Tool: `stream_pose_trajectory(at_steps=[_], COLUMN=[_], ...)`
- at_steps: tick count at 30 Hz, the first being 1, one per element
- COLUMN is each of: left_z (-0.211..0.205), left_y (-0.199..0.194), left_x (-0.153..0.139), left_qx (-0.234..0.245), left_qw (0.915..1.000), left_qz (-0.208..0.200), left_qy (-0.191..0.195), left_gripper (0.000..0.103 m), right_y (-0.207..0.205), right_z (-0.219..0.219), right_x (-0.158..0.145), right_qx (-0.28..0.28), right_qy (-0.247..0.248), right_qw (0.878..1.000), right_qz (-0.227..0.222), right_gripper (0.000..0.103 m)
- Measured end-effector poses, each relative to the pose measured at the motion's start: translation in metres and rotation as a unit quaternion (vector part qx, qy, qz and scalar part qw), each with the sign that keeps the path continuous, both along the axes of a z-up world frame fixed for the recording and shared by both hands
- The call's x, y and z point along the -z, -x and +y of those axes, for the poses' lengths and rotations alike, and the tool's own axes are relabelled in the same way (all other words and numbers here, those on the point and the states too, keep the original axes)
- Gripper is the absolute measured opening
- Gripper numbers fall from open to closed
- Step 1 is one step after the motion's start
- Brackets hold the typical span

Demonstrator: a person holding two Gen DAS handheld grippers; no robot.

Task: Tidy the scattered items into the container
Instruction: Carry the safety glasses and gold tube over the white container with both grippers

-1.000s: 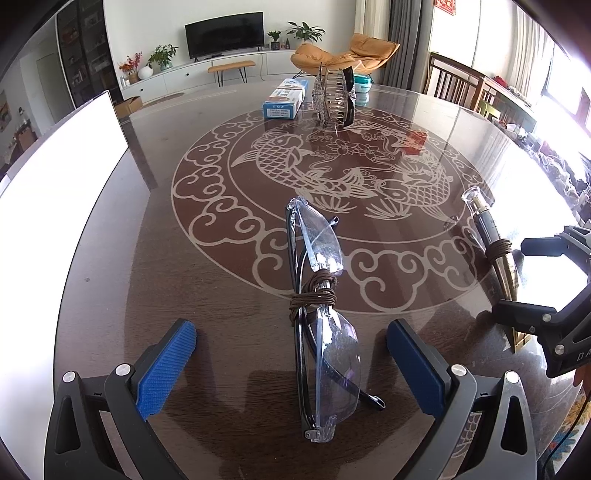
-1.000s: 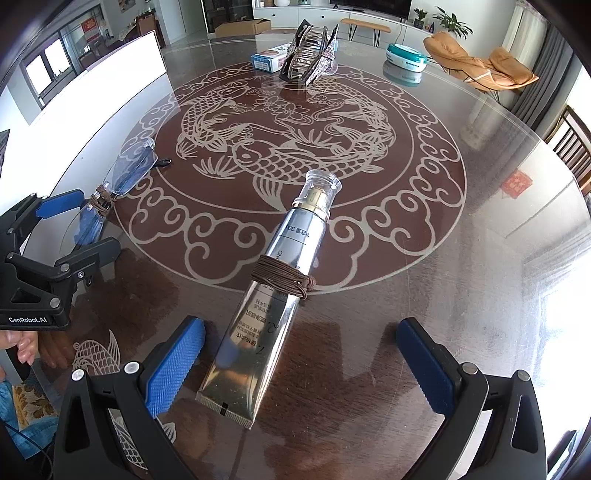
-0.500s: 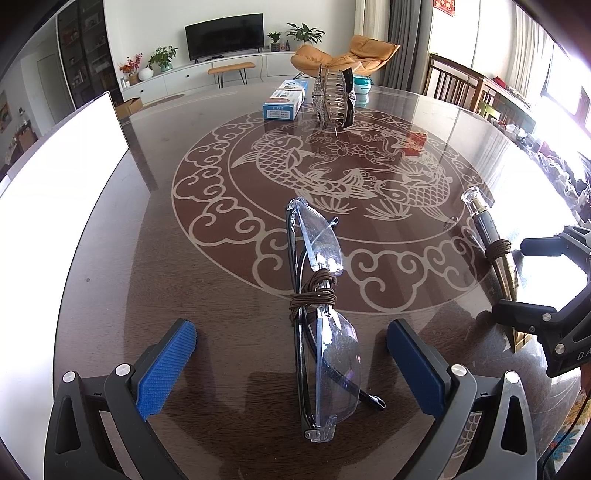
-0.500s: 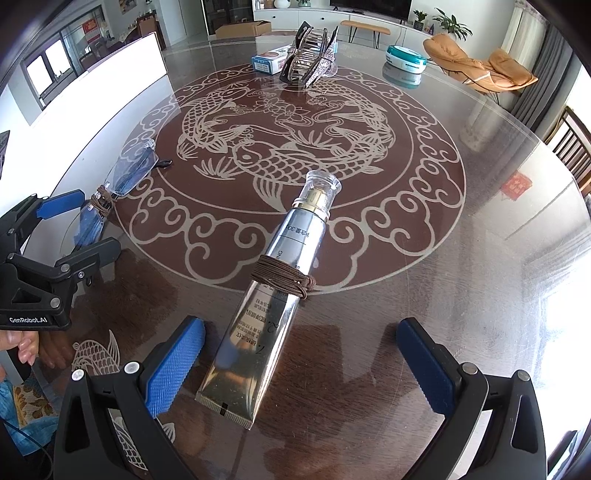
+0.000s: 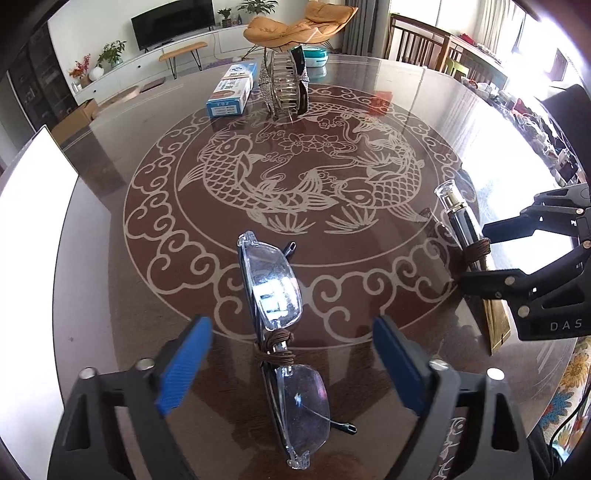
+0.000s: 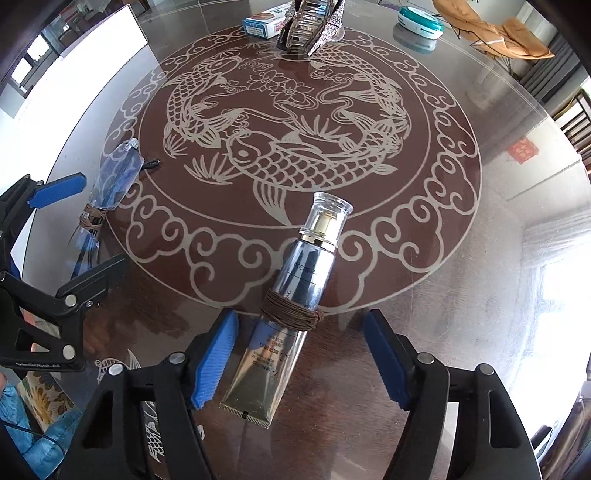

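1. Blue-padded fingers of the left gripper (image 5: pixel 291 365) stand apart on either side of the glasses (image 5: pixel 280 325) and are closing; neither pad touches the frame.
2. Clear-lensed and folded, the glasses lie flat on the glass-topped table (image 5: pixel 110 236), near its near edge, with brown cord (image 5: pixel 275 347) wound around the bridge, which sits between the two pads.
3. To the right, the right gripper (image 6: pixel 301 363) points down over a silver tube (image 6: pixel 291 299) and is also closing; its blue pads flank the tube's flat lower half with a gap on each side.
4. This tube lies on the table with its clear cap (image 6: pixel 328 214) pointing far and its crimped end near; brown cord is wrapped around its middle.
5. At the far side stand a woven metallic container (image 5: pixel 284 86), a blue-and-white box (image 5: pixel 232 90) just left of it, and a teal case (image 6: pixel 421 18) further right.
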State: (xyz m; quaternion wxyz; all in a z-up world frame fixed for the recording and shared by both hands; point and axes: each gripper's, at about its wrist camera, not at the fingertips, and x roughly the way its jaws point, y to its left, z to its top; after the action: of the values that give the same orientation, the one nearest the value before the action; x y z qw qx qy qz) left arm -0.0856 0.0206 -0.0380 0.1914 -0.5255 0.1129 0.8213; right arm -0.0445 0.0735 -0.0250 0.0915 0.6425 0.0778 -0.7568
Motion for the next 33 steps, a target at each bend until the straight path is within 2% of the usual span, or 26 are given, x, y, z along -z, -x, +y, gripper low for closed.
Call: stream_pose_trajectory(at_steps=[1,2,4,6,10,12,20,26,33], left_z=[0.001,0.000,-0.004,-0.006,-0.022,-0.029,-0.049,-0.049,-0.050], left_y=[-0.001,-0.002,-0.005,-0.015,-0.035,-0.042,-0.079,-0.093,-0.098], left_x=[-0.002,-0.003,-0.006,-0.016,-0.040,-0.052,-0.115,-0.138,-0.147], left_qx=[-0.004,-0.004,-0.007,-0.010,-0.021,-0.030,-0.060,-0.068,-0.073], left_qw=[0.9999,0.9999,0.9995,0.9989,0.9955,0.9933,0.9784,0.9698,0.9641], left_qz=[0.011,0.013,0.010,0.041,0.081,0.102,0.195,0.234,0.255], left_qy=[0.004,-0.002,-0.030,-0.021,-0.046,-0.044,-0.035,-0.002,0.017], left_gripper=[0.051,0.028,0.021,0.020,0.020,0.020,0.020,0.020,0.020], right_y=[-0.001,-0.002,-0.005,-0.012,-0.029,-0.039,-0.051,-0.054,-0.055], right_z=[-0.001,0.001,0.002,0.004,0.018,0.022,0.024,0.022,0.018], right_x=[-0.003,-0.007,-0.008,-0.011,-0.027,-0.042,-0.063,-0.064,-0.066], right_qx=[-0.001,0.003,0.002,0.003,0.012,0.009,0.018,0.025,0.024], right_qy=[0.004,0.009,0.014,0.024,0.044,0.054,0.080,0.092,0.090], right_qw=[1.000,1.000,1.000,0.999,0.997,0.996,0.991,0.990,0.990], right_qz=[0.007,0.014,0.017,0.027,0.057,0.076,0.103,0.107,0.108], right_gripper=[0.034,0.031,0.031,0.031,0.031,0.031,0.031,0.031,0.031])
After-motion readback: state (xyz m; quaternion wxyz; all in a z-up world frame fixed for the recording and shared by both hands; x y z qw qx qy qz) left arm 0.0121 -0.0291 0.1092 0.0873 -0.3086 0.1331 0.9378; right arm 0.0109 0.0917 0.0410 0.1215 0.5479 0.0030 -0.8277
